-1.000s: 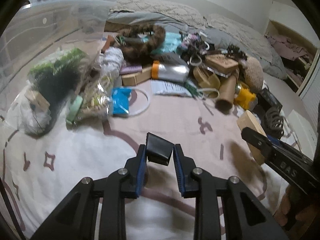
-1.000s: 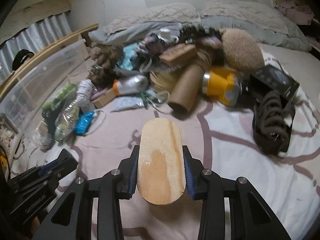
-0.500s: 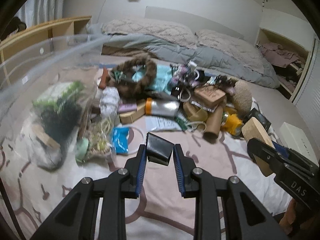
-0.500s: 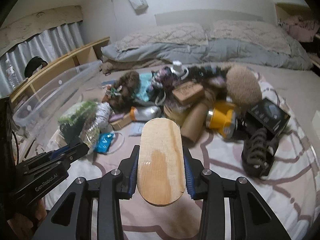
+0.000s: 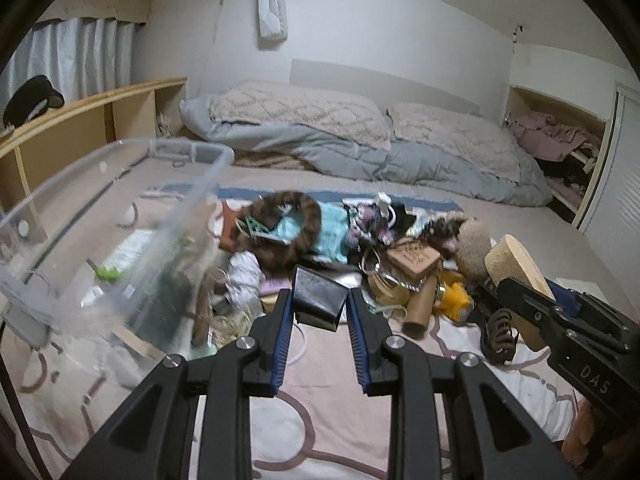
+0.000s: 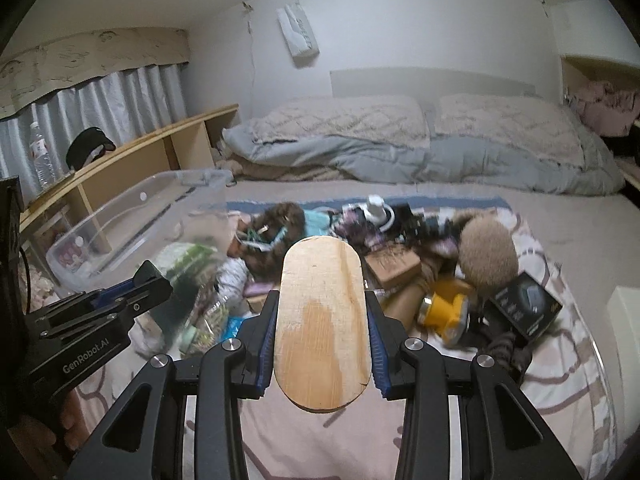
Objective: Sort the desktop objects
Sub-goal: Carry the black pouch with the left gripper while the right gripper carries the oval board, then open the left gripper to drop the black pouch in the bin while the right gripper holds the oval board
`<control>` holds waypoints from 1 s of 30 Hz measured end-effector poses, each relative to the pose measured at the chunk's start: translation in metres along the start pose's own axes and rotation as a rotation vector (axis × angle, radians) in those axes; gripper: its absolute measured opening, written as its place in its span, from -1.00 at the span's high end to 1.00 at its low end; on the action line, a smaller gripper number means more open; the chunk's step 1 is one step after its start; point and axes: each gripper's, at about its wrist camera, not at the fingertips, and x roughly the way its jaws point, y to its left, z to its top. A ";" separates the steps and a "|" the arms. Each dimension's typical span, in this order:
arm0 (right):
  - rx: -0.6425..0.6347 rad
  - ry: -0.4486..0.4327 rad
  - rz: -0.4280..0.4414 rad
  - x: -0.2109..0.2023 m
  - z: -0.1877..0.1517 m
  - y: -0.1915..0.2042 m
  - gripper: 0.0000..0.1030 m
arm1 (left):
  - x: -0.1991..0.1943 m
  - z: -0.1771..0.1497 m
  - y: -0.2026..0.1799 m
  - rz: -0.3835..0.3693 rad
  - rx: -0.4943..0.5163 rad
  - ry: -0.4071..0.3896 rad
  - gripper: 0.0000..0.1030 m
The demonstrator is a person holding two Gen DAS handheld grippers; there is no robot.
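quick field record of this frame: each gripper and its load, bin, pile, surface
left gripper: shut on black box
right gripper: shut on wooden oval
wooden oval: flat face up, held by its long edges
bin: clear plastic, open top, left of the pile, a few items inside
pile: unsorted clutter, includes cardboard tube, yellow item, brown fur ring
surface: patterned blanket on a bed

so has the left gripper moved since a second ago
Yes. The left gripper rose: the clutter pile sits lower in its view, wall now visible.
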 end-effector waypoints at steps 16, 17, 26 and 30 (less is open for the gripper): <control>-0.069 -0.052 0.057 -0.002 0.039 0.057 0.23 | -0.031 0.036 0.062 0.100 -0.024 -0.074 0.47; -0.071 -0.050 0.063 0.000 0.040 0.061 0.23 | -0.031 0.038 0.069 0.108 -0.030 -0.074 0.47; -0.094 -0.040 0.130 0.016 0.057 0.100 0.23 | -0.030 0.053 0.128 0.179 -0.077 -0.068 0.47; -0.103 -0.033 0.161 0.026 0.064 0.118 0.23 | -0.030 0.057 0.152 0.217 -0.082 -0.065 0.47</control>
